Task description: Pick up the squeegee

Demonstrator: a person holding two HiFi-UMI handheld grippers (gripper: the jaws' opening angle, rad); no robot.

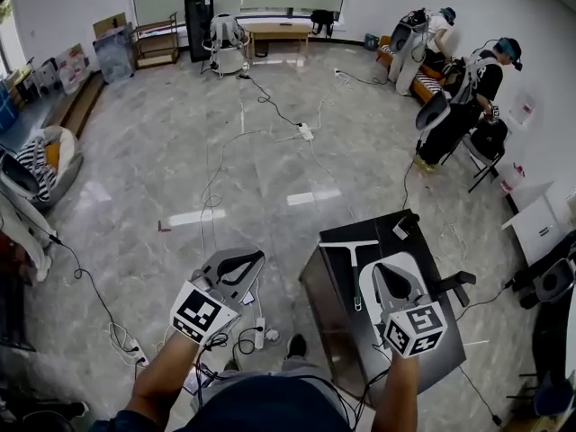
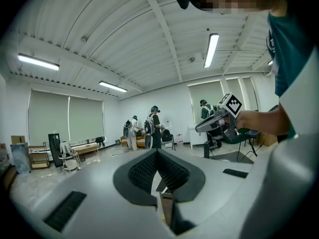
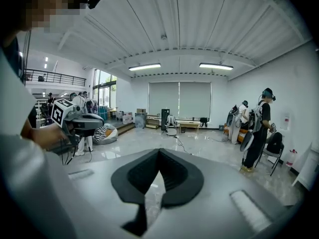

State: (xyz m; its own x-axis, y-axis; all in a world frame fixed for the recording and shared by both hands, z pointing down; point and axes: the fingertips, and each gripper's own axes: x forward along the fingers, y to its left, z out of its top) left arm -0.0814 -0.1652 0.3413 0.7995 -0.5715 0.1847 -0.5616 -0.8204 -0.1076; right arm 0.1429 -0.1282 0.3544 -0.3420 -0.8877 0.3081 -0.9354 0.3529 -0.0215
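Two pairs of jaws, and both are pressed together at the tips with nothing between them: the right gripper [image 3: 159, 154] and the left gripper [image 2: 158, 153] each show their ribbed pads meeting in a closed point. Neither holds anything.

In the head view the right gripper [image 1: 385, 268] hangs over the dark table [image 1: 328, 331], just beside the squeegee [image 1: 352, 261]. It lies flat there, blade towards the far edge and handle running back towards the person. The left gripper [image 1: 243, 259] is off the table, above the marble floor [image 1: 180, 151].

The pick-up looks to be at the approach step, not yet begun. The next move probably calls for the right jaws to part, drop towards the handle and straddle it crosswise before closing.
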